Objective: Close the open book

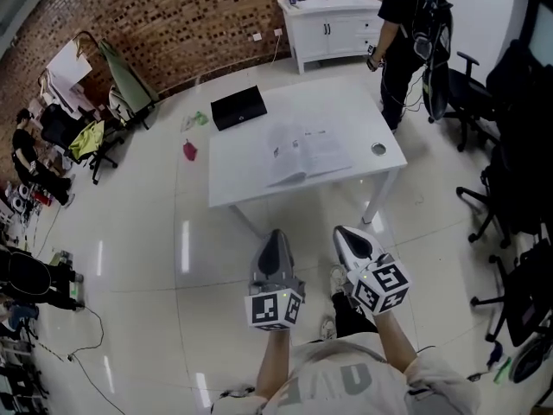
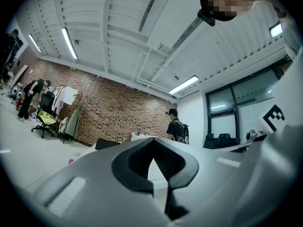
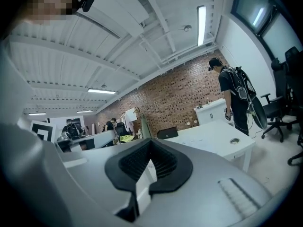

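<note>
**White table ahead, book lying open, both claws clenched**

White floor tiles separate me from the job. On my left, my left claw points at the table, its jaws pressed together on nothing; its own view shows the dark pads meeting with only brick wall and tabletop beyond them. At the table's far left corner sits a black case, well apart from what I am after. The open book lies flat near the middle of the tabletop, straight ahead of me and well apart from both claws. Its two pale pages are spread crosswise, so the long axis runs left to right across my line of approach. I judge that the spine points roughly away from me, though it is too faint to be sure. Further right, a round hole marks the tabletop beside the book. On my right, my right claw is likewise clamped shut and empty. The book spans the gap between the two claws, with the left-hand page ahead of the left and the right-hand page ahead of the right. Neither claw looks clearly nearer, so either page could be the one I fold over.
</note>
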A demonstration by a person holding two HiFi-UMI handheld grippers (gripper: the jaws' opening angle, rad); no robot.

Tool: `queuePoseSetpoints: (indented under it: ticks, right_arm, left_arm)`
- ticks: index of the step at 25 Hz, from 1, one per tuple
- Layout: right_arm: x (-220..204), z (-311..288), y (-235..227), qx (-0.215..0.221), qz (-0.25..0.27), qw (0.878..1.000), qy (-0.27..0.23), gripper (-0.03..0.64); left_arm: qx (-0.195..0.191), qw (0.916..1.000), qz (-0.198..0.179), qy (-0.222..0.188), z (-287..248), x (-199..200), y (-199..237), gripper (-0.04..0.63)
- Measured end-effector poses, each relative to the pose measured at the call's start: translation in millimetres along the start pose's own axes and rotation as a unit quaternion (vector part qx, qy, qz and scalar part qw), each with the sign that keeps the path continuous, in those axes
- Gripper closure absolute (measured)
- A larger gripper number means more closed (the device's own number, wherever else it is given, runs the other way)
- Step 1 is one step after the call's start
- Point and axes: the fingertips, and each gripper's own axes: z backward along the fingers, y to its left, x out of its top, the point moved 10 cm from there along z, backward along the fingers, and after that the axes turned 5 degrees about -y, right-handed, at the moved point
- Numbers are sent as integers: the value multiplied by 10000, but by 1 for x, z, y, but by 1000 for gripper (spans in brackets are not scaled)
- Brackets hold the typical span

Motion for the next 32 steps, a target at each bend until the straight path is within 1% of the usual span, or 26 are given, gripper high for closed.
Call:
queuePoseSetpoints:
  ticks: [3,10,13,16,19,26,30,32]
  right_arm:
    - [8,-38,-25,45,12,10000,-10,612]
    - [26,-117,-94,125,-38,9999,69,612]
    - [30,-149,-117,233,-104,9996,142,612]
    - [36,-179,-127,292,-89,9994,159,612]
    - [39,-204,-128,324,-66,9993,159,612]
    - [43,-233,-125,320,-88,9993,156,612]
    - [40,-242,-128,274,-143,9995,98,612]
    - [36,-242,-128,270,-168,9994,112,612]
  left_arm:
    - [29,10000,16,-5,-41,-7,13,583]
    - [162,9998,-151,-24,-147,-24,29,583]
    - [290,9996,-70,-22,-180,-33,38,583]
    - [352,9994,15,-44,-202,-34,51,583]
    - [395,9991,120,-30,-218,-36,66,583]
    - [496,9974,517,31,-239,-49,92,583]
    - [609,9971,437,153,-247,-60,93,591]
    - [581,9964,545,296,-247,-75,94,546]
